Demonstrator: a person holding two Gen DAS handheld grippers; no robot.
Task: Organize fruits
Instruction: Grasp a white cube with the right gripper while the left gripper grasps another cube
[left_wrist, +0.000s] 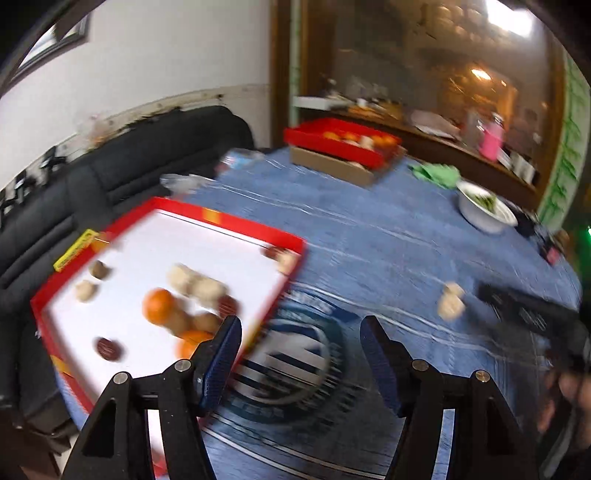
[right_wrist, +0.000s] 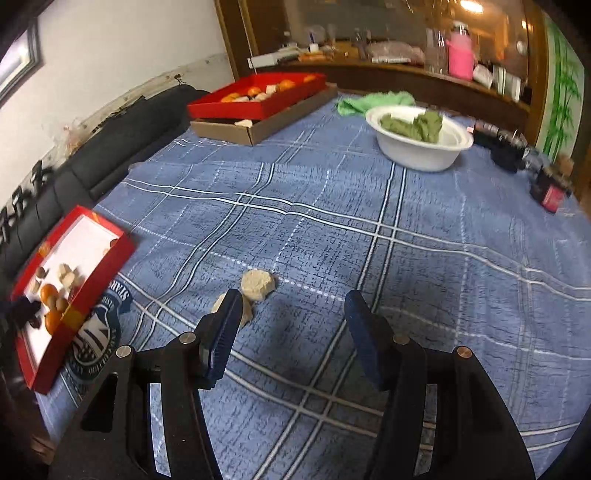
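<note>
A red tray with a white floor (left_wrist: 207, 236) lies at the table's left edge and holds oranges (left_wrist: 158, 305), pale lumps and dark round fruits; it also shows in the right wrist view (right_wrist: 88, 291). My left gripper (left_wrist: 299, 350) is open and empty just right of that tray, above the blue cloth; the view is blurred. Two pale lumps (right_wrist: 258, 284) lie loose on the cloth; they also show in the left wrist view (left_wrist: 451, 303). My right gripper (right_wrist: 288, 332) is open and empty just behind them, its left finger beside the nearer lump.
A second red tray (right_wrist: 255, 101) with oranges sits on a cardboard box (right_wrist: 258, 131) at the far side. A white bowl (right_wrist: 421, 147) with green cloth, a green rag (right_wrist: 373, 100) and dark jars (right_wrist: 550, 188) stand at the right. A dark sofa (left_wrist: 110, 170) lies left.
</note>
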